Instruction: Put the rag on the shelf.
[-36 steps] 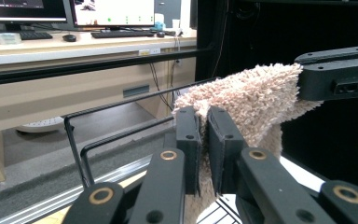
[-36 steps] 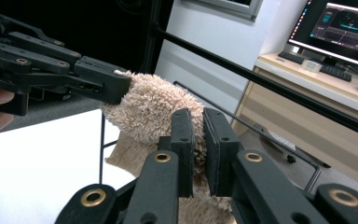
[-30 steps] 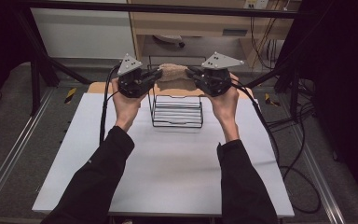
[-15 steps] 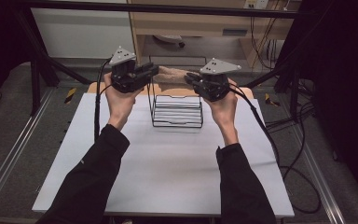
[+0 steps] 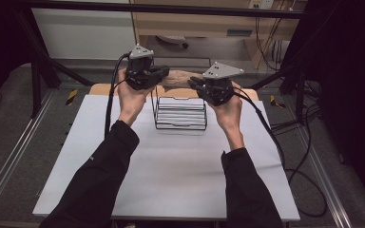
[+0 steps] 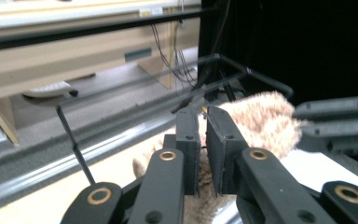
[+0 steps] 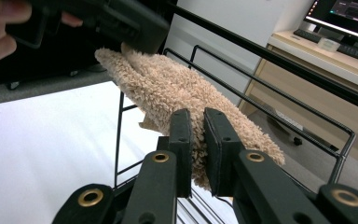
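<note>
A fluffy beige cloth (image 5: 178, 78) hangs stretched between my two grippers, just above the back of a black wire rack (image 5: 180, 114). My left gripper (image 5: 164, 73) is shut on the cloth's left end and my right gripper (image 5: 193, 83) on its right end. In the left gripper view the jaws (image 6: 204, 122) pinch the cloth (image 6: 261, 121), with the right gripper (image 6: 340, 121) beyond. The right gripper view has the jaws (image 7: 193, 119) closed on the cloth (image 7: 168, 88). The left gripper (image 7: 121, 23) grips its far end over the rack's top bars (image 7: 270, 88).
The rack stands at the back middle of a white tabletop (image 5: 171, 171). A wooden board edge (image 5: 100, 88) lies behind it. Black frame posts (image 5: 38, 76) and cables (image 5: 290, 142) flank the table. A desk with a keyboard (image 7: 335, 46) stands farther off.
The left gripper has risen a little and the right has sunk slightly. The cloth stays held between them over the rack.
</note>
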Demonstrator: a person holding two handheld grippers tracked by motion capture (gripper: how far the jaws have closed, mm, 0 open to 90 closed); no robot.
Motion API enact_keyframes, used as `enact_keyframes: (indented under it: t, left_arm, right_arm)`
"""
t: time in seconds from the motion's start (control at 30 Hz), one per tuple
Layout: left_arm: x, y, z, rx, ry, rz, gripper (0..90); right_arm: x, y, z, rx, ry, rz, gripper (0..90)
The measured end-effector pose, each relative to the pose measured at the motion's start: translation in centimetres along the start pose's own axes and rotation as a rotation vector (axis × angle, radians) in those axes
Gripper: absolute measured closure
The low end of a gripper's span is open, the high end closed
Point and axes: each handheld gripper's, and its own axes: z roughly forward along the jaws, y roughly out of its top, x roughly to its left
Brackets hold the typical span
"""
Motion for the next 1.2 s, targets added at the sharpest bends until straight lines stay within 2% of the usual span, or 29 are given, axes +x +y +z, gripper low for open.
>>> enact_keyframes:
  t: [0.07, 0.27, 0.47, 0.53, 0.67, 0.7, 0.73, 0.77, 0.8, 0.83, 1.0, 1.2]
  left_arm:
    - [0.0, -0.4, 0.0, 0.019, -0.011, 0.003, 83.0]
    - [0.1, -1.3, -0.2, 0.035, -0.034, 0.006, 85.0]
    - [0.4, -2.1, 0.0, 0.061, -0.048, 0.008, 86.0]
    - [0.4, -2.2, 0.1, 0.063, -0.049, 0.01, 86.1]
    - [0.5, -2.9, 0.4, 0.068, -0.054, 0.015, 86.1]
    - [0.5, -2.9, 0.4, 0.068, -0.054, 0.015, 86.1]
    - [0.5, -3.1, 0.4, 0.068, -0.054, 0.019, 86.1]
    - [0.5, -3.4, 0.5, 0.069, -0.053, 0.027, 86.1]
    - [0.5, -3.4, 0.5, 0.069, -0.053, 0.027, 86.1]
    - [0.6, -3.6, 0.7, 0.075, -0.049, 0.035, 86.0]
    - [0.8, -4.1, 1.2, 0.078, -0.042, 0.032, 85.8]
    - [1.0, -4.5, 1.8, 0.074, -0.036, 0.026, 85.7]
  right_arm:
    - [0.0, 0.0, 0.0, 0.004, 0.002, 0.001, 81.6]
    - [0.0, 0.0, -0.1, 0.015, 0.023, 0.024, 77.0]
    - [-0.3, 0.5, -1.0, -0.018, 0.07, 0.065, 71.6]
    - [-0.6, 0.6, -1.3, -0.016, 0.059, 0.083, 74.1]
    - [-0.8, 0.1, -0.8, 0.048, 0.037, 0.112, 82.6]
    - [-0.8, 0.1, -0.8, 0.048, 0.037, 0.112, 82.6]
    - [-0.8, -0.2, -0.6, 0.057, 0.039, 0.127, 84.4]
    - [-1.1, -1.1, -0.2, 0.076, 0.032, 0.169, 86.3]
    - [-1.1, -1.1, -0.2, 0.076, 0.032, 0.169, 86.3]
    - [-1.3, -2.0, 0.1, 0.084, 0.032, 0.2, 87.0]
    - [-1.5, -3.5, 0.8, 0.08, 0.022, 0.227, 87.8]
    - [-1.5, -4.0, 1.1, 0.058, 0.005, 0.237, 87.8]
